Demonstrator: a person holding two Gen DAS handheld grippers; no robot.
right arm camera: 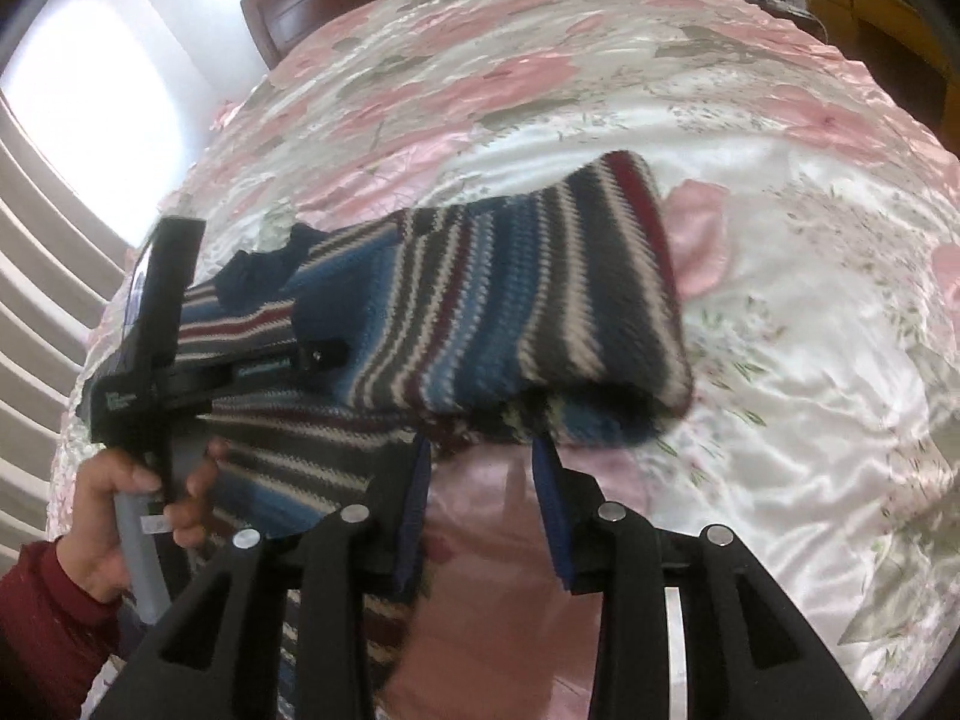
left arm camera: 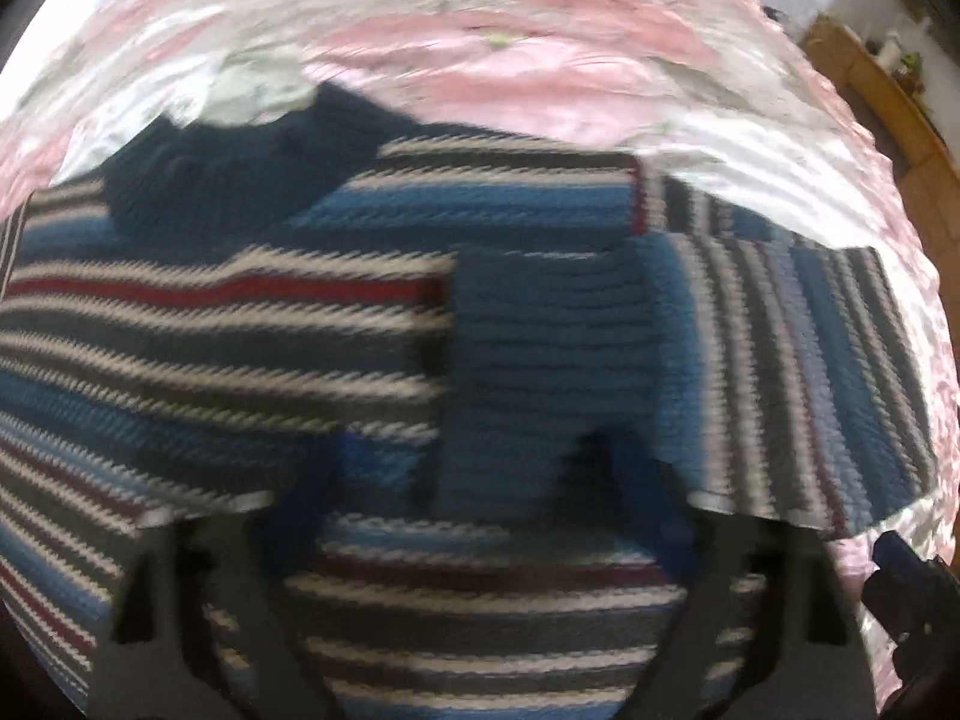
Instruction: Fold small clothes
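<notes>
A knitted sweater with blue, grey, white and dark red stripes lies on the bed and fills the blurred left wrist view. Its navy collar points away from me, and a plain blue sleeve end lies across the middle. My left gripper hovers open just over the knit, with one blue pad on either side of that sleeve end. In the right wrist view, one side of the sweater is folded over the body. My right gripper is open at the near edge of that fold, with pink cover showing between its fingers.
A shiny pink floral bedspread covers the bed all around. A dark wooden headboard stands at the far end, and a bright window is to the left. A hand in a red sleeve holds the left gripper's handle. Wooden furniture stands beyond the bed.
</notes>
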